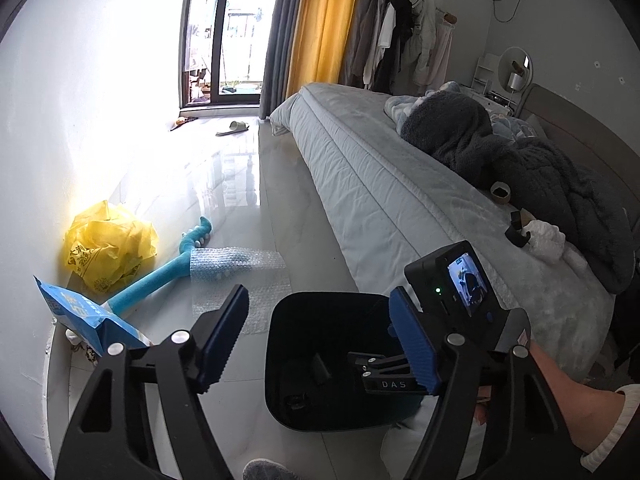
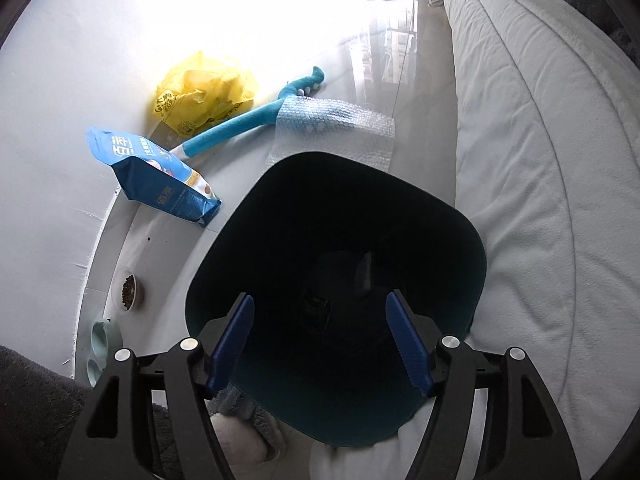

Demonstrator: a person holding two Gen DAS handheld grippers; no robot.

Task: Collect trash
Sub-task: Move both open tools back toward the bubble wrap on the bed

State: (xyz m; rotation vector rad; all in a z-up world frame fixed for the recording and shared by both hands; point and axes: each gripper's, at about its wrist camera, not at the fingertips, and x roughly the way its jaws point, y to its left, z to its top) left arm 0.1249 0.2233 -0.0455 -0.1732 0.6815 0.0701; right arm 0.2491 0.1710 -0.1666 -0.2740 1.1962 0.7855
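- The right hand-held gripper [image 2: 320, 340] is being held above the mouth of the dark bin [image 2: 460, 216], pointing steeply down, with its blue pads [image 2: 234, 344] standing apart and nothing seen between them.
- In the left wrist view the same right hand-held gripper [image 1: 394, 374] is being seen over the bin [image 1: 280, 360], carried by a person's hand [image 1: 486, 400] with a pale cuff, and a small camera screen is glowing on top of it.
- The left hand-held gripper [image 1: 320, 344] is being kept at a middle width, with its pads [image 1: 224, 340] clear of everything; no object is being held by it.
- Something dark is lying at the bottom of the bin, but what it is cannot be told.
- The bin is being shown on the shiny floor [image 2: 420, 80], just beside the bed [image 2: 520, 140].
- A sheet of bubble wrap [image 2: 340, 128] is lying on the floor behind the bin, partly over a blue plush toy [image 2: 240, 124].
- A crumpled yellow plastic bag [image 2: 204, 88] is resting against the wall [image 2: 60, 120], touching the toy.
- A blue food pouch [image 2: 160, 176] is lying near the wall, left of the bin.
- A small bowl of kibble [image 2: 130, 290] and a pale green double bowl [image 2: 102, 344] are standing by the wall, nearer to the camera.
- On the bed, a roll of tape [image 1: 500, 192] and a dark grey blanket [image 1: 540, 176] are being seen.
- A slipper [image 1: 234, 127] is lying far off near the glass door [image 1: 236, 32].
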